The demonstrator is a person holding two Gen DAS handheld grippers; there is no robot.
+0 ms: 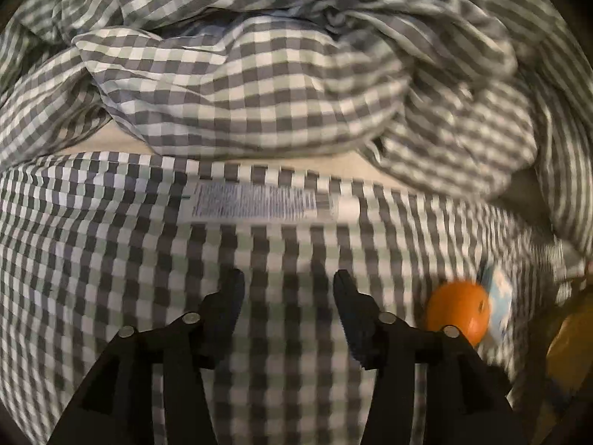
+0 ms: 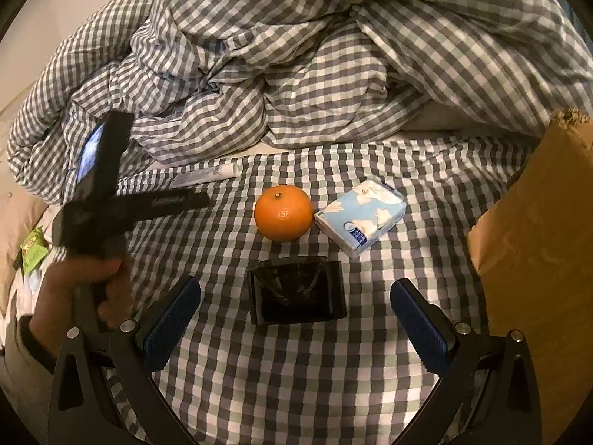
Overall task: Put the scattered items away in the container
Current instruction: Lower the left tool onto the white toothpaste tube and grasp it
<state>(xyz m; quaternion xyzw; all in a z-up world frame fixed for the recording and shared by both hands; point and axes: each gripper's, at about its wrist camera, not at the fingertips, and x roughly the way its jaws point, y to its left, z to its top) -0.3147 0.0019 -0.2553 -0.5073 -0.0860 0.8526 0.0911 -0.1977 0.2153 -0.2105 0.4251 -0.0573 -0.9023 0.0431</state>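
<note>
Checked grey-and-white bedding is covering the bed [image 2: 296, 389], with a rumpled duvet [image 2: 315, 55] piled at the far side. An orange [image 2: 283, 218] is sitting near the middle of the sheet, and a tissue pack [image 2: 361, 217] is lying just right of it, close to touching. A black box [image 2: 298, 290] is resting nearer than the orange, between the right gripper's [image 2: 296, 319] spread jaws, which are standing wide open and holding nothing. A white tube [image 2: 185, 178] is lying farther back and to the left, along the duvet's edge. A brown cardboard container [image 2: 537, 259] is standing at the right edge of the bed.

In the left wrist view, blurred by motion, the left gripper [image 1: 289, 289] is hovering over the sheet with its jaws open and empty; the tube [image 1: 270, 202] is lying crosswise beyond them, while the orange [image 1: 457, 311] and tissue pack [image 1: 498, 304] are showing to the right. In the right wrist view a hand [image 2: 85, 282] is gripping the left gripper's handle at the left.
</note>
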